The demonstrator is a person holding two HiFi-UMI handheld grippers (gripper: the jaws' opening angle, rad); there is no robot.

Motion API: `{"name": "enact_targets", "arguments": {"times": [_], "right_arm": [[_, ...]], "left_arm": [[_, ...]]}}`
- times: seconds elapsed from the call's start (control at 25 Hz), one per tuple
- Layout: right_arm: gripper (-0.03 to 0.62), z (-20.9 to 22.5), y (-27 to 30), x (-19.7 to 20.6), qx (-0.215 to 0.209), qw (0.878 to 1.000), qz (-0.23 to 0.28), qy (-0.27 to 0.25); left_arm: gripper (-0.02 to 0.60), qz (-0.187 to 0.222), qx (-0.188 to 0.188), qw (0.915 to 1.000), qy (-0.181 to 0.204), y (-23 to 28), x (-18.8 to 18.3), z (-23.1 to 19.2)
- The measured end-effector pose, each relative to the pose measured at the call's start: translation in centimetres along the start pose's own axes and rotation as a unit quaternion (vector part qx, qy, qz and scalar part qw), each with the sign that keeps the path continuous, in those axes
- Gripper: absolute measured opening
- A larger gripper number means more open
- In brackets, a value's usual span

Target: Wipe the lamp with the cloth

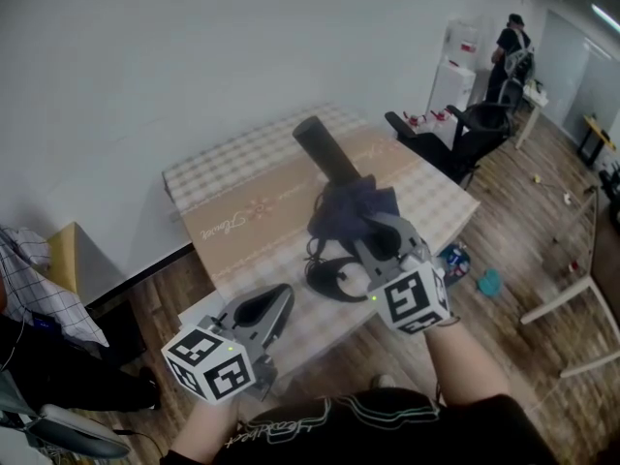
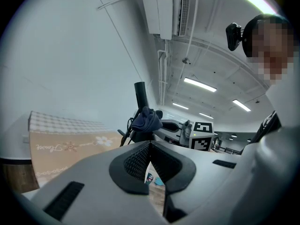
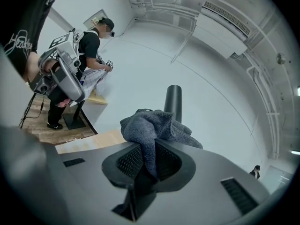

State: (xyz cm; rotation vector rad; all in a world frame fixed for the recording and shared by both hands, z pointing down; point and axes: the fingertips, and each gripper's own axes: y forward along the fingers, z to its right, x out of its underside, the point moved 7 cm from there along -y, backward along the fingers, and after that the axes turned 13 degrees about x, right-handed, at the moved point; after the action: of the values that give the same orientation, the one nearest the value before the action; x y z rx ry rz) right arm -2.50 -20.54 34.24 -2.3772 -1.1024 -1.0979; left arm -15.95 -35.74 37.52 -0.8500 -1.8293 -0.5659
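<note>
Two grippers show in the head view. My right gripper (image 1: 376, 232) pinches the dark cloth (image 1: 351, 204) against the black lamp (image 1: 325, 148) on the checked table (image 1: 218, 177). The lamp's round base (image 1: 334, 281) sits at six o'clock from the cloth. My left gripper (image 1: 274, 303) hangs at eight o'clock from that base, apart from it.

In the left gripper view, my jaws are pressed together on nothing, with the lamp (image 2: 140, 95) and cloth (image 2: 146, 120) ahead at twelve.

In the right gripper view, my jaws clamp a fold of cloth (image 3: 154, 130), and the lamp head (image 3: 173, 100) rises behind at one o'clock.

The cloth looks soft and limp, so I'd keep it bunched. The lamp looks slim and light and may tip, so I'd steady it low on the stem.
</note>
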Motion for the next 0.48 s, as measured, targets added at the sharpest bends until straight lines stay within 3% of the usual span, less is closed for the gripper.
{"name": "enact_targets", "arguments": {"times": [0.48], "right_arm": [[0.057,-1.1,-1.8,3.1,-0.018,1.0,-0.016,0.019]], "left_arm": [[0.0,-0.01,-0.003,0.9997,-0.021,1.0,2.1,0.3]]}}
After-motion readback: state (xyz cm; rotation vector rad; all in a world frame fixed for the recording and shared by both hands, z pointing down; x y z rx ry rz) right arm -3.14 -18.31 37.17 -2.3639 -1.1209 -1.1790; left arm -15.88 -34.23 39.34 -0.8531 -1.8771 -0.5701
